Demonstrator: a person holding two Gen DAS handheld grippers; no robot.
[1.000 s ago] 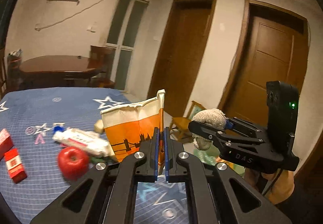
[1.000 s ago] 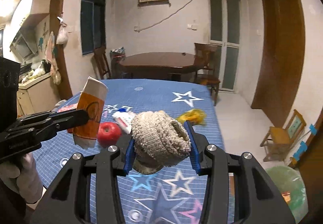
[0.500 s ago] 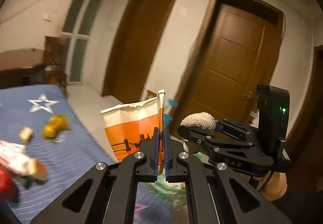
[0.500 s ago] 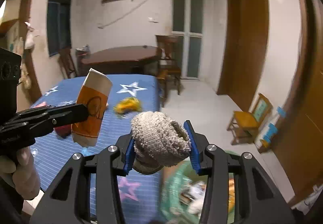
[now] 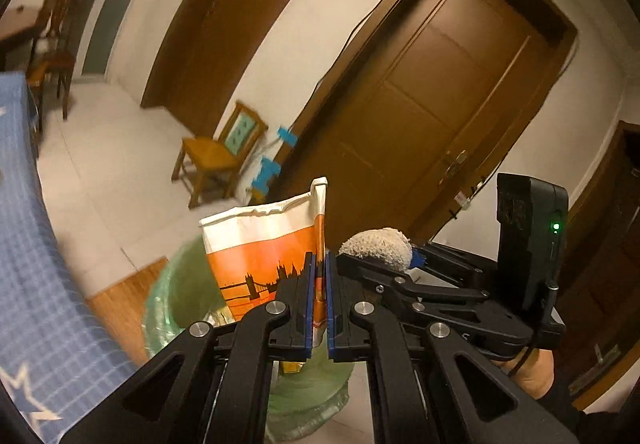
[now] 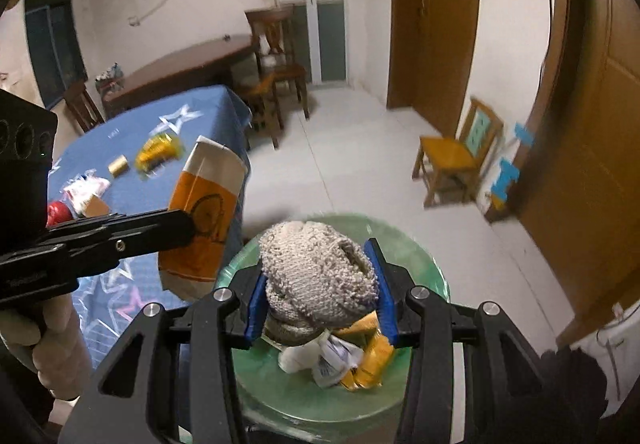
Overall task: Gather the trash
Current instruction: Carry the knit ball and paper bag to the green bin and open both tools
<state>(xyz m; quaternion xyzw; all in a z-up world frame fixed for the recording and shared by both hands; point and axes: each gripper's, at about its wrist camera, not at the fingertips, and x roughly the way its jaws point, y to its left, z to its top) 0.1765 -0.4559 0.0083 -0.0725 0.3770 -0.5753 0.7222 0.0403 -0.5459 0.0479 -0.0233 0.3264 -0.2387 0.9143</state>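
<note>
Left wrist view: the left gripper is angled downward, its blue pads pressed together on the folded edge of an orange-and-white paper bag, which is held upright above a green-lined bin on the floor. The right gripper is seen just to the right at about the same height, pointing leftward across the frame, with a beige knitted sock between its fingers. A hand is visible under that gripper's body. A blue star-patterned cloth is draped at the left edge; a small wooden chair stands by a brown door.

Right wrist view: the right gripper is tilted down over the bin, its jaws partly spread and pinching the balled sock on both sides. Crumpled wrappers are seen inside the bin beneath it. The left gripper reaches in level from the left, gripped by a gloved hand, with the bag held beside the bin's rim. On the cloth behind lie a yellow wrapper and a red apple.
</note>
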